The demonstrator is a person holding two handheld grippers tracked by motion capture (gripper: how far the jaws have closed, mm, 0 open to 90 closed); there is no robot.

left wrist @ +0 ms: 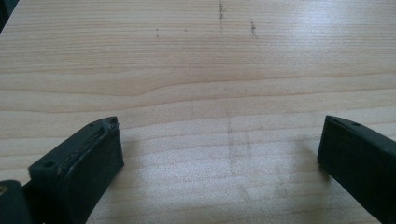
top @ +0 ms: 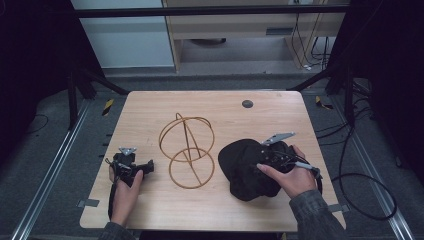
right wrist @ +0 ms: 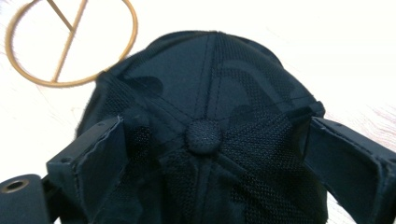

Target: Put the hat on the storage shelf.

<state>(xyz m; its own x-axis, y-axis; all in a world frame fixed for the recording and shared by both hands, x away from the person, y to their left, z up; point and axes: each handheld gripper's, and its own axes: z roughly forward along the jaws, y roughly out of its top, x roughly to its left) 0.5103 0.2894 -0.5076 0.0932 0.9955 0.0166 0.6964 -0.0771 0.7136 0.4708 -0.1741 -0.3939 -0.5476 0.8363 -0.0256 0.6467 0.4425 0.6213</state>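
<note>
From above, the black cap [top: 247, 170] sits lower right of centre on the table [top: 150, 107], the right gripper [top: 272, 156] on top of it, wire stand [top: 187, 150] mid-frame, left gripper [top: 131, 167] lower left. Left gripper view: jaws spread wide over bare wood. Right gripper view: jaws spread around the cap's crown, top button [right wrist: 203, 136] between them, not pinching yet.

**Colour rundown, mostly black on pale wood**

Your cap [right wrist: 205, 93] is black all over, mesh-textured with a faint darker camo-like pattern. The wire stand [top: 187, 150] is golden-brown. The table [top: 225, 205] is light wood grain; both grippers' jaws are black.
</note>
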